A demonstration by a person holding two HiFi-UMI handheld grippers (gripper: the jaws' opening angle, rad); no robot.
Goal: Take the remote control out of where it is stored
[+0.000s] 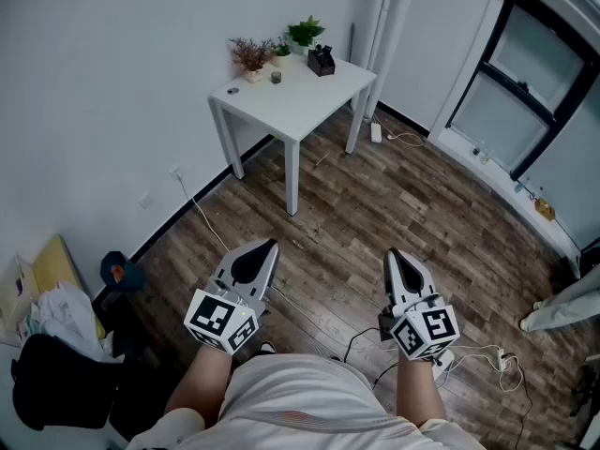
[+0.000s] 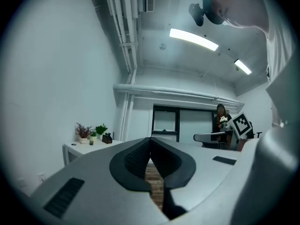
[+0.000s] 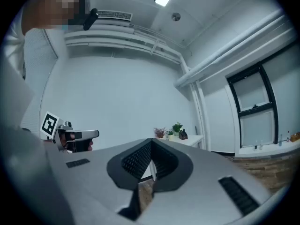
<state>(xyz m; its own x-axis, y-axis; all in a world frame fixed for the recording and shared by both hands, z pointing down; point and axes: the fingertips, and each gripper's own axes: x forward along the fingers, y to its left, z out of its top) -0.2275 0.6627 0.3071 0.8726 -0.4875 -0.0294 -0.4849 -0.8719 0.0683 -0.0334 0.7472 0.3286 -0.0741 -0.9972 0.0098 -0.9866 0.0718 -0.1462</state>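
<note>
A white table [image 1: 298, 101] stands against the far wall. On its back corner is a small black holder [image 1: 322, 60] with dark items in it; no remote control can be made out at this distance. The holder [image 2: 107, 138] also shows small in the left gripper view, and the holder [image 3: 183, 135] in the right gripper view. My left gripper [image 1: 270, 245] and right gripper [image 1: 392, 252] hang side by side over the wooden floor, well short of the table. Both point toward it. The left gripper [image 2: 150, 138] and the right gripper [image 3: 151, 140] are both shut with nothing between the jaws.
Potted plants [image 1: 305, 33] and a small jar [image 1: 276, 77] share the table's back edge. Bags and clothes [image 1: 56, 345] lie at the left wall. White cables and a power strip [image 1: 473, 356] trail on the floor by my right side. Windows [image 1: 525, 92] line the right wall.
</note>
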